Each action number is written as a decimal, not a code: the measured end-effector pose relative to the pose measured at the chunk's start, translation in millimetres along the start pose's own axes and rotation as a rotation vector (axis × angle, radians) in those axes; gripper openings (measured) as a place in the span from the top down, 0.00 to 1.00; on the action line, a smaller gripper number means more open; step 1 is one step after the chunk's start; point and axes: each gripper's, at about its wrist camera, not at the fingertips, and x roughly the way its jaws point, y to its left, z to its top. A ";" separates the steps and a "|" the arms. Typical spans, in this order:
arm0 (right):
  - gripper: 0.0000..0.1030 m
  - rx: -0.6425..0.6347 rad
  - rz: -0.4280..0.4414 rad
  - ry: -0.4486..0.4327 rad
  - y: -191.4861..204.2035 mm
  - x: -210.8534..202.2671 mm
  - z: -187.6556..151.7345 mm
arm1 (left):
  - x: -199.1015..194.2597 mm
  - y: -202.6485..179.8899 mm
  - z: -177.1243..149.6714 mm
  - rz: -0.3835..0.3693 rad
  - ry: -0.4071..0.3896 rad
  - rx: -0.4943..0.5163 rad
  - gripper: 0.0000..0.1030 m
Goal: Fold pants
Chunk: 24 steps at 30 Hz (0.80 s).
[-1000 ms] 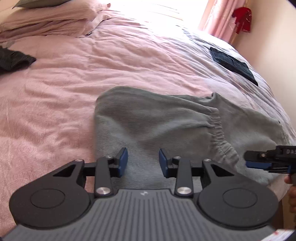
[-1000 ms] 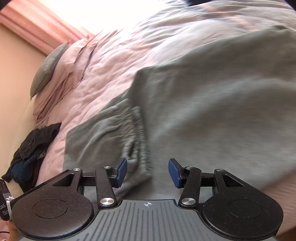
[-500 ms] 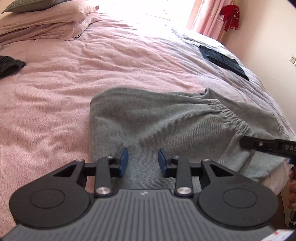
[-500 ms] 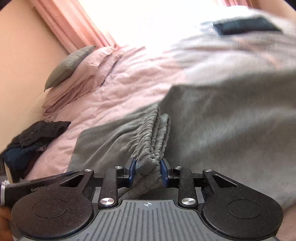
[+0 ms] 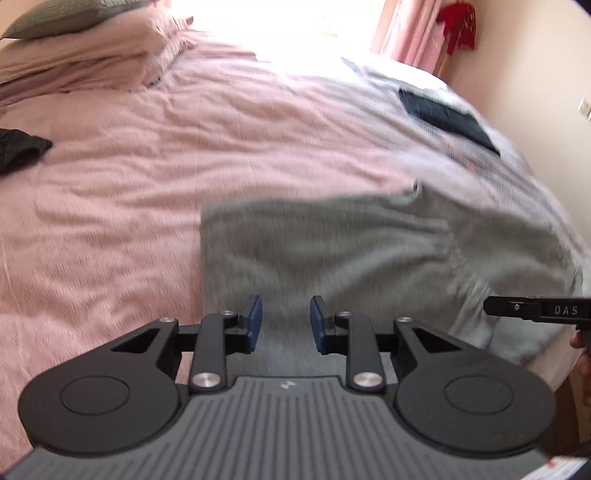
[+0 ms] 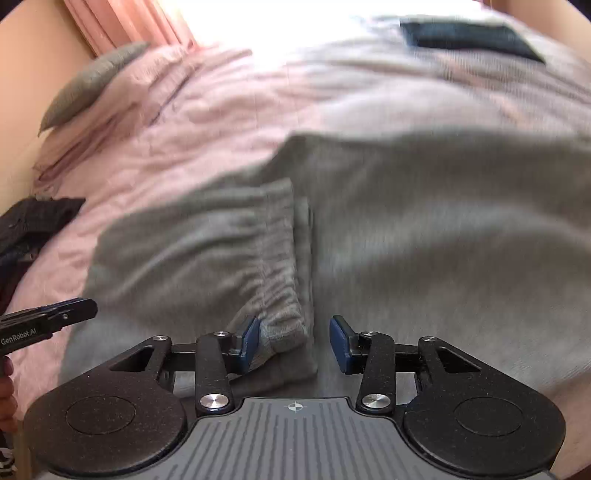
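Grey pants [image 5: 332,258] lie folded on the pink bed [image 5: 184,155], blurred by motion. My left gripper [image 5: 286,321] hovers open over their near edge with nothing between its pads. In the right wrist view the elastic waistband [image 6: 280,277] runs toward my right gripper [image 6: 295,343], which stands open. The waistband's end lies between the fingers, close to the left pad [image 6: 249,341]. The rest of the pants [image 6: 424,240] spreads to the right. Each gripper's tip shows in the other's view: the right gripper [image 5: 535,310] at the pants' right end, the left gripper [image 6: 48,321] at their left.
Pillows [image 5: 74,44] lie at the head of the bed. A dark garment [image 5: 18,147] sits at the left and a dark folded one [image 5: 447,118] at the far right near the wall. Pink curtains [image 6: 125,22] hang behind. A hand [image 5: 583,365] shows at the right edge.
My right gripper was open, shut on the waistband half a second ago, and has now opened, leaving the waistband lying flat. The left gripper stayed open and shifted slightly.
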 end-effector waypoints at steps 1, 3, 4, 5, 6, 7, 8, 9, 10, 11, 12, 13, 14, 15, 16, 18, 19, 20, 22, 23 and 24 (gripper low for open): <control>0.62 -0.034 -0.007 -0.042 4.8 -1.7 5.5 | 0.7 2.3 8.0 0.004 -0.016 -0.008 0.77; 0.62 -0.106 -0.019 -0.089 16.3 7.7 18.8 | 10.9 3.8 22.7 0.019 -0.033 0.007 0.77; 0.63 -0.127 -0.020 -0.085 20.7 17.0 26.1 | 19.5 2.9 29.7 0.033 -0.036 0.021 0.77; 0.63 -0.141 -0.013 -0.094 23.8 24.2 31.0 | 28.1 2.3 35.1 0.036 -0.045 0.030 0.77; 0.63 -0.152 0.000 -0.115 26.2 30.9 34.1 | 37.6 2.6 39.1 0.037 -0.048 0.034 0.77; 0.64 -0.169 0.008 -0.131 28.3 41.1 36.3 | 49.2 3.2 42.7 0.047 -0.044 0.036 0.77; 0.64 -0.182 -0.004 -0.119 30.4 52.9 38.0 | 60.4 4.0 44.6 0.052 -0.039 0.040 0.77; 0.67 -0.194 -0.011 -0.094 31.8 68.4 39.3 | 71.1 4.6 44.8 0.064 -0.035 0.049 0.77; 0.69 -0.199 -0.021 -0.065 31.1 86.1 38.8 | 84.8 6.1 43.9 0.083 -0.016 0.057 0.78; 0.69 -0.199 -0.034 -0.053 27.6 99.2 36.3 | 96.0 8.4 41.4 0.085 0.003 0.059 0.77; 0.69 -0.204 -0.032 -0.056 23.2 108.3 35.3 | 103.4 10.2 39.0 0.086 0.014 0.060 0.76; 0.69 -0.214 -0.019 -0.054 21.2 110.3 36.7 | 105.4 10.8 38.9 0.086 0.019 0.063 0.76; 0.69 -0.213 -0.011 -0.046 20.3 107.7 39.7 | 102.5 11.9 39.5 0.081 0.018 0.063 0.76; 0.69 -0.193 -0.006 -0.049 16.7 98.5 42.2 | 97.0 13.3 40.1 0.075 0.016 0.055 0.77; 0.69 -0.175 -0.005 -0.066 13.9 86.0 42.2 | 89.3 15.3 40.2 0.068 0.019 0.041 0.78; 0.69 -0.151 0.010 -0.096 10.1 54.9 36.7 | 64.1 20.9 35.7 0.035 0.019 0.013 0.78; 0.69 -0.147 0.019 -0.099 9.6 40.4 30.8 | 51.2 23.1 31.1 0.025 0.021 0.004 0.78; 0.69 -0.150 0.027 -0.093 10.7 27.8 23.2 | 38.0 25.0 24.5 0.011 0.030 -0.009 0.78; 0.69 -0.154 0.039 -0.048 13.0 15.3 5.2 | 21.3 28.3 8.8 -0.007 0.056 -0.042 0.78; 0.69 -0.156 0.036 -0.010 14.9 17.9 -3.3 | 18.3 29.4 -0.9 -0.006 0.078 -0.058 0.78; 0.69 -0.159 0.016 0.046 15.9 27.9 -14.0 | 19.2 30.2 -9.5 -0.001 0.092 -0.068 0.78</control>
